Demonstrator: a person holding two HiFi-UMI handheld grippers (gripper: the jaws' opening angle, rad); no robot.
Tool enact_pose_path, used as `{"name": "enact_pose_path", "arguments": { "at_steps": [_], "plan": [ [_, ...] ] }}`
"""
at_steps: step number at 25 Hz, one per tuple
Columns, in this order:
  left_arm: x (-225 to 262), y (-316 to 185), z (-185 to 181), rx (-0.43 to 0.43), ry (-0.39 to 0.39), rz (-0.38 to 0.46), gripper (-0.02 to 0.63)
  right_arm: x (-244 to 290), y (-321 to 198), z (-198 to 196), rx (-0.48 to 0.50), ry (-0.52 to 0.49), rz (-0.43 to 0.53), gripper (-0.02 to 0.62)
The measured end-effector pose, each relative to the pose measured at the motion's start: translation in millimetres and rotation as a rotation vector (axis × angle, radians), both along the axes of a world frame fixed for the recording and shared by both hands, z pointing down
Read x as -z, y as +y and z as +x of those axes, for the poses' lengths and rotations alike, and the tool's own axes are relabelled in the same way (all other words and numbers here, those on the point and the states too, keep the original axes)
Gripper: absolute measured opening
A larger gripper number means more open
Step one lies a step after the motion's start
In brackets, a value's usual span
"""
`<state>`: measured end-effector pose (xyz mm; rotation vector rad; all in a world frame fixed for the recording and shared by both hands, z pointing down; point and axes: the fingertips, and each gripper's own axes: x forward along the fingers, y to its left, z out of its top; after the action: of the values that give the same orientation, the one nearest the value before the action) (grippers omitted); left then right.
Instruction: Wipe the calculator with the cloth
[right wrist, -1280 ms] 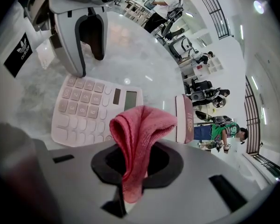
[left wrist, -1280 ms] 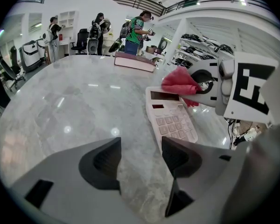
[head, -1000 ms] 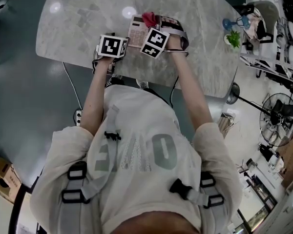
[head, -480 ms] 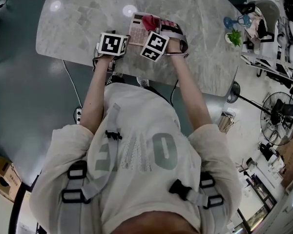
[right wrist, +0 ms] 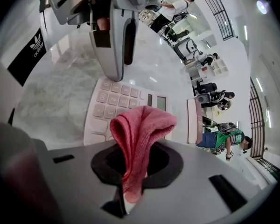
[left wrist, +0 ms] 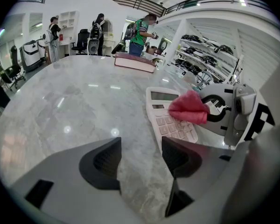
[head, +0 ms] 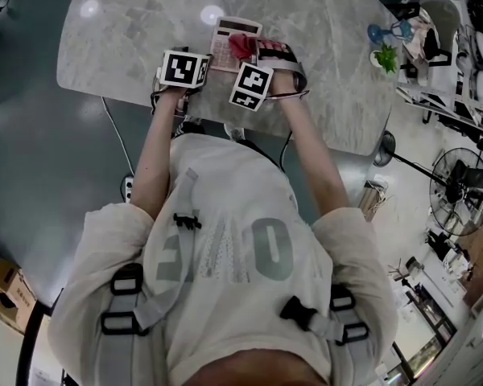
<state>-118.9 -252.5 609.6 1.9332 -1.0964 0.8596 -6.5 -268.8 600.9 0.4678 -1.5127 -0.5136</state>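
1. Grey-veined marble forms the tabletop (head: 129, 47), which is set in a bright open hall. Shelving and several persons are seen far behind it in the left gripper view.
2. A pale desk calculator (left wrist: 164, 115) is laid flat on the marble just ahead of both grippers. Its display end is turned away from the person.
3. The red cloth (right wrist: 141, 127) is clamped between the closed jaws of the right gripper (right wrist: 136, 164). Its bunched fold is held over the keypad, below the display. Whether the fold presses on the keys cannot be told.
4. The left gripper (left wrist: 141, 148) is held low over the table, near the calculator's near left corner. Its jaws are spread apart, and only bare marble is seen between them.
5. A closed book (left wrist: 134, 62) is seen lying flat farther along the table, well apart from the calculator.
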Motion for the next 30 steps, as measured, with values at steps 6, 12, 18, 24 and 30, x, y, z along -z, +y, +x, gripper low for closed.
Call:
{"name": "enact_pose_path", "arguments": {
  "at_steps": [6, 12, 18, 24, 30],
  "plan": [
    [0, 1, -1, 0.0, -0.001, -0.005, 0.261, -2, 19, -2, 0.009, 0.003, -0.022, 0.055],
    [-2, 0, -1, -0.002, 0.001, -0.005, 0.261, -8, 44, -4, 0.025, 0.007, -0.069, 0.055],
    [-1, -1, -2, 0.0, 0.0, -0.007, 0.261, -10, 63, -8, 0.039, 0.007, -0.102, 0.055],
    [0, 1, -1, 0.002, 0.001, -0.002, 0.261, -11, 76, -8, 0.05, 0.009, -0.12, 0.055],
    [2, 2, -2, 0.004, 0.003, 0.006, 0.261, -11, 81, -10, 0.047, 0.008, -0.127, 0.055]
  ]
}}
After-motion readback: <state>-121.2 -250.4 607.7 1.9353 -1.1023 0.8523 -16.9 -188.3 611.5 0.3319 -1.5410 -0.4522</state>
